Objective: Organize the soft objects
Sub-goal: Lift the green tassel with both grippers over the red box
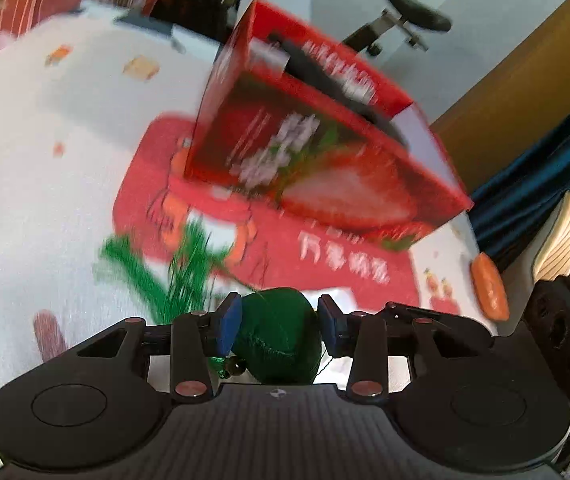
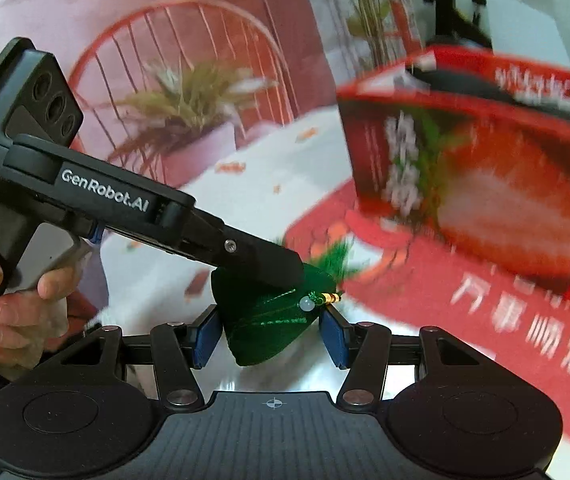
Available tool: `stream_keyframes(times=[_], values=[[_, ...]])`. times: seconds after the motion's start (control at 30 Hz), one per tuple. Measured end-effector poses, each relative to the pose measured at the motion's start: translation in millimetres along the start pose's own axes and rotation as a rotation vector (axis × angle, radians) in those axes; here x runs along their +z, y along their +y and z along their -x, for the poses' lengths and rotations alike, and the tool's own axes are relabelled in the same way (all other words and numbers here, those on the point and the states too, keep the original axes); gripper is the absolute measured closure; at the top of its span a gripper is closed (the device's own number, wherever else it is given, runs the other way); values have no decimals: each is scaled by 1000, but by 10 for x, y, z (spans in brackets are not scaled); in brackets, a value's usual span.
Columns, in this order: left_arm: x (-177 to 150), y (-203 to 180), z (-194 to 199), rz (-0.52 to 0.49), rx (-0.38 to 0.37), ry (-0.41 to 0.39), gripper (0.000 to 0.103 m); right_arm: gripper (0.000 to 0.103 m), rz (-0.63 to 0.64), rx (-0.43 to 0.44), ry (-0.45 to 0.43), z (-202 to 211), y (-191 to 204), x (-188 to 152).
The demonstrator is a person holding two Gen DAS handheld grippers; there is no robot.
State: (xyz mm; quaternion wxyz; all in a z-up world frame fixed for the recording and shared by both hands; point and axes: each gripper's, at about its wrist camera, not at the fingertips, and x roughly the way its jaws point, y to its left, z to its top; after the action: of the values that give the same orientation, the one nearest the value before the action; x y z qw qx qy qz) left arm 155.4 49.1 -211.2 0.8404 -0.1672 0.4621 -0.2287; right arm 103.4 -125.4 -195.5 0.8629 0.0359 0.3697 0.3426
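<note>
white tablecloth [image 1: 37,208]; both grippers' fingers [image 1: 229,326] part-open, pinching green sachet [image 1: 281,340] btwn them.

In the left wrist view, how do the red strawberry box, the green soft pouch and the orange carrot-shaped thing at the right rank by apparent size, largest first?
1. Red strawberry box, by far the largest.
2. Green soft pouch between the left tongs; it is nearest the camera, so it may look bigger than it is.
3. Orange carrot-shaped thing, smallest.
</note>
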Motion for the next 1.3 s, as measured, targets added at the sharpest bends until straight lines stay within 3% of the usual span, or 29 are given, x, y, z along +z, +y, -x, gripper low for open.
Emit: stream_keyframes(times=[0.43,0.7,0.87,1.3], values=[[819,-814,598,-254,-94,-297,60,53,171,-128,-247,590,-108,1085],[1240,-1201,678,-342,-144,-440,61,53,264,-246,-368,889,-179,1654],[1339,-1305,597,-393,-148,-508,61,53,300,-293,-394,935,-241,1843],[1526,-920,-29,-307,-159,-368,61,53,212,-351,-271,419,-636,1755]])
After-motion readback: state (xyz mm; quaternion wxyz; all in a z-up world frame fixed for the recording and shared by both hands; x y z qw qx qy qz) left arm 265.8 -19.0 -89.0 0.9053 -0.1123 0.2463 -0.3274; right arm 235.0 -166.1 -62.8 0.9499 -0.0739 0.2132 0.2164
